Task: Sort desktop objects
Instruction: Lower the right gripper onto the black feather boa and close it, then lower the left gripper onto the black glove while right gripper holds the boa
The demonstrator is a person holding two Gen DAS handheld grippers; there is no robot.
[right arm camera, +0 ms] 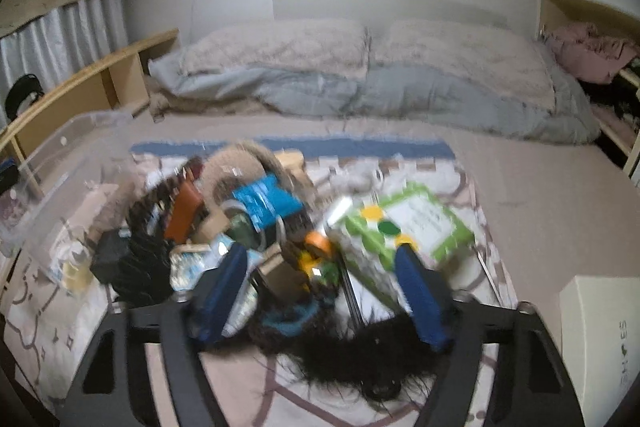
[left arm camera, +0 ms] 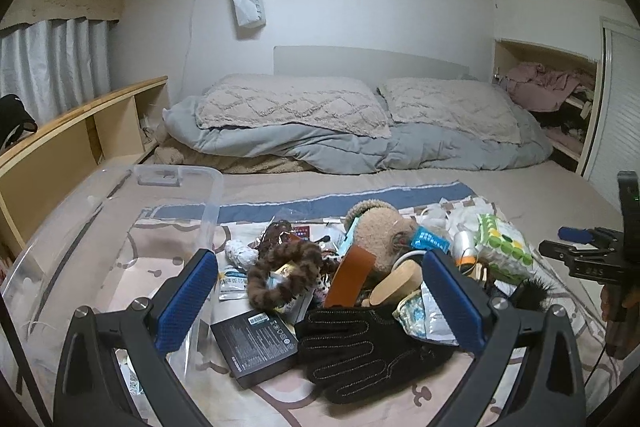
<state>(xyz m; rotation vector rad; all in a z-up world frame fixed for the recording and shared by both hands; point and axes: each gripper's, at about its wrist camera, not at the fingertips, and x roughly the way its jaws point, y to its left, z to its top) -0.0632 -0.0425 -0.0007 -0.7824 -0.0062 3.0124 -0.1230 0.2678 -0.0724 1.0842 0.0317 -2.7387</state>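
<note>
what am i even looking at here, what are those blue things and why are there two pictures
Each picture comes from a camera mounted on a hand-held gripper, looking forward along its two blue-padded fingers. A person carries one in each hand; no robot arm is involved.

The sharper picture is from the left gripper, the blurred one from the right gripper. The right one also shows at the edge of the left view.

Both look down on a pile of clutter on a bed: a black glove, a dark box, a leopard-print scrunchie, a green-patterned tissue pack, with a clear plastic bin alongside.

Both grippers are open and hold nothing.
</note>
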